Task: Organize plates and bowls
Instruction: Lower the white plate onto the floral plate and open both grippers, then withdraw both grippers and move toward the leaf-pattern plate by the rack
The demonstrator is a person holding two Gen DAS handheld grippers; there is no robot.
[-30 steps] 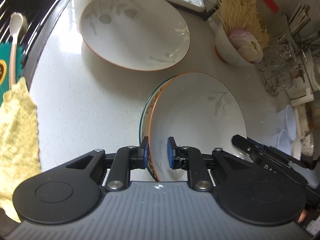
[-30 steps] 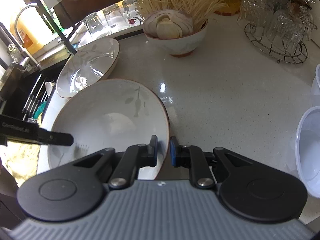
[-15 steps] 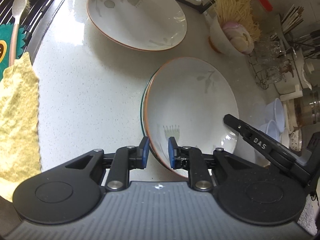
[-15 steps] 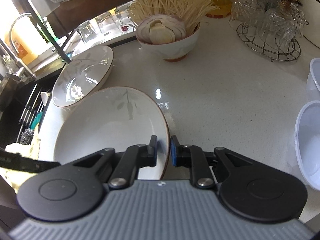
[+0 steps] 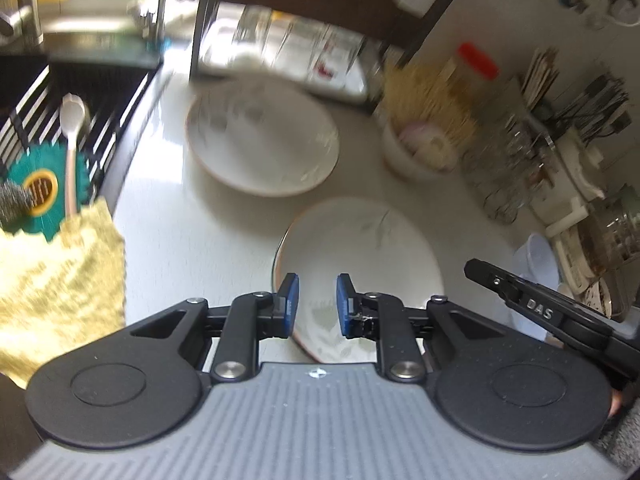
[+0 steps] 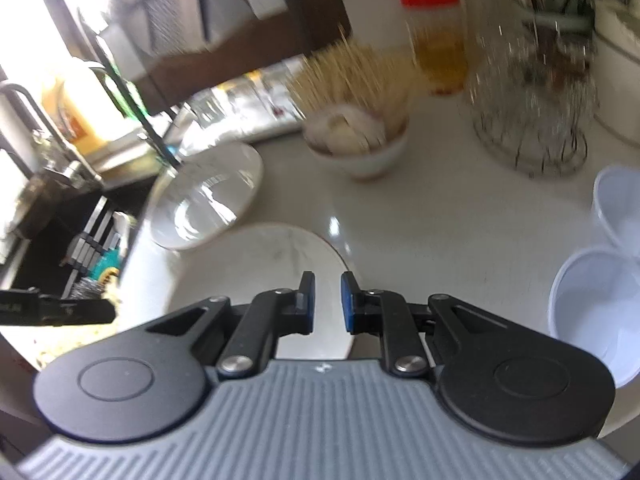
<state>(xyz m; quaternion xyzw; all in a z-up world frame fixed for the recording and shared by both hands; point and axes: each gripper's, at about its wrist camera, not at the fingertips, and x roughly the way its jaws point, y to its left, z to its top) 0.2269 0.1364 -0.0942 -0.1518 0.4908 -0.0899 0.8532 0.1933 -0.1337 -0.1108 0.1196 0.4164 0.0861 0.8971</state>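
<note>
**Both grippers above the near plate on a pale counter**

Left wrist view: the left gripper (image 5: 313, 300) has its blue pads a narrow gap apart, with nothing between them; the near plate (image 5: 360, 248) lies below on the white speckled counter (image 5: 180, 248). The right gripper (image 6: 327, 298) is likewise slightly parted and holds nothing, above the same plate (image 6: 256, 264). A yellow cloth (image 5: 52, 280) drapes the counter's left edge beside a dark sink rack (image 5: 36, 112). Two clear plastic tubs (image 6: 592, 304) sit at the right. Farther back rests a second plate (image 5: 260, 140), apart from the first, then a bowl (image 6: 368, 156) stuffed with dry noodles, a wire stand of glasses (image 6: 532, 120) and a red-capped jar (image 6: 436, 40). Everything is motion-blurred.
</note>
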